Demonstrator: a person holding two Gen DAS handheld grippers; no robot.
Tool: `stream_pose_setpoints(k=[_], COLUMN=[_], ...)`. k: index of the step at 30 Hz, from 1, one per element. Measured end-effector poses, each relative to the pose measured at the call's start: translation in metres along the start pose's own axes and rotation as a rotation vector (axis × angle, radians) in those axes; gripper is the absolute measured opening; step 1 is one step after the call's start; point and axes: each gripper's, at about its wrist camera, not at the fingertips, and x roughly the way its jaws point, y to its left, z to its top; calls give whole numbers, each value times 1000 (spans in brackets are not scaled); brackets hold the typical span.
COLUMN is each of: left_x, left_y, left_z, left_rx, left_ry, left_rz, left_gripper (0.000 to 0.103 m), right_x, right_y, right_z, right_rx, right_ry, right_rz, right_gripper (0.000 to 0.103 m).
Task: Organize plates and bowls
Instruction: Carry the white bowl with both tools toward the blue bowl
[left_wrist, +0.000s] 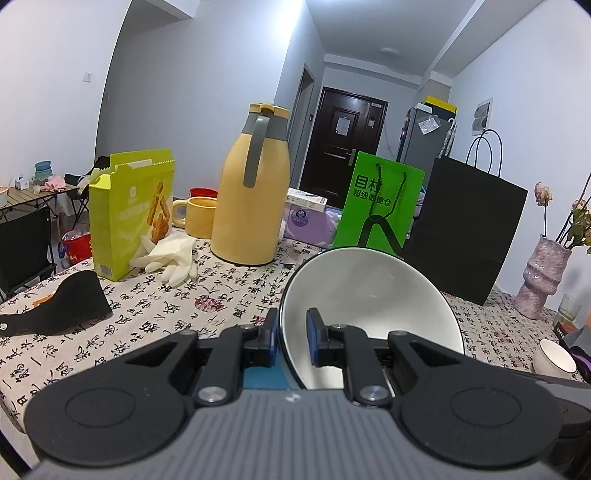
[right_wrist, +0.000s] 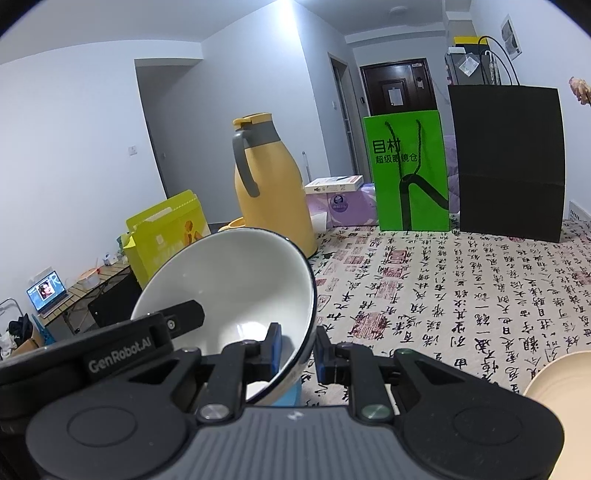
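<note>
A white bowl (left_wrist: 369, 295) with a dark rim is tilted above the calligraphy-print tablecloth (left_wrist: 155, 317). My left gripper (left_wrist: 292, 325) is shut on its left rim, one pad inside and one outside. In the right wrist view the same bowl (right_wrist: 240, 280) leans left, and my right gripper (right_wrist: 298, 339) is shut on its right rim. The left gripper's housing (right_wrist: 122, 354) shows at the bowl's far side. A small white bowl (left_wrist: 554, 356) sits at the table's right edge. A cream plate (right_wrist: 561, 380) peeks in at the lower right.
A yellow thermos jug (left_wrist: 251, 184), yellow mug (left_wrist: 199, 216), yellow-green box (left_wrist: 129, 210) and white gloves (left_wrist: 170, 256) stand at the back left. A green bag (left_wrist: 380, 206), black bag (left_wrist: 469, 229), pink vase (left_wrist: 543, 273) and glass (left_wrist: 569, 312) line the back right.
</note>
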Motion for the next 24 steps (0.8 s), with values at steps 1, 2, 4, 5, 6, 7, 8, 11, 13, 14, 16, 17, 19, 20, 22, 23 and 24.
stream_pose_setpoints(k=[1, 2, 4, 5, 6, 7, 8, 11, 13, 14, 16, 17, 19, 20, 22, 23, 24], left_x=[1, 2, 4, 5, 5, 6, 7, 9, 10, 10, 11, 11, 10, 10, 9, 9, 8], left_y=[1, 2, 3, 4, 4, 4, 5, 6, 8, 9, 12, 14, 17, 18, 21, 23, 25], left_z=[0, -1, -2, -2, -2, -3, -3, -5, -6, -7, -8, -9, -10, -10, -11, -11, -12], left_rx=[0, -1, -1, -1, -2, -1, -1, -2, -3, -3, -3, -4, -6, -6, -7, -6, -5], left_ry=[2, 5, 11, 13, 15, 18, 20, 28, 35, 39, 45, 49, 53, 55, 62, 65, 69], left_rz=[0, 0, 0, 0, 0, 1, 2, 4, 11, 15, 24, 28, 37, 42, 53, 59, 67], left_gripper=[16, 16, 16, 16, 16, 16, 16, 16, 16, 16, 16, 16, 16, 16, 16, 16, 16], right_x=[2, 3, 6, 7, 8, 10, 11, 15, 18, 20, 23, 23, 26, 27, 30, 31, 32], right_y=[0, 0, 0, 0, 0, 0, 0, -1, -1, 0, 0, 1, 2, 3, 6, 8, 10], right_z=[0, -1, -1, -1, -1, -1, -1, -2, -3, -3, -5, -6, -8, -8, -10, -11, -12], right_rx=[2, 2, 3, 3, 4, 4, 5, 9, 9, 8, 10, 12, 12, 11, 8, 6, 3], right_ry=[3, 6, 11, 14, 17, 20, 23, 35, 45, 51, 66, 72, 82, 87, 98, 105, 112], right_rz=[1, 1, 0, 0, -1, -2, -1, 3, 7, 10, 18, 22, 31, 36, 45, 51, 57], right_gripper=[17, 17, 18, 18, 18, 18, 18, 18, 18, 18, 18, 18, 18, 18, 18, 18, 18])
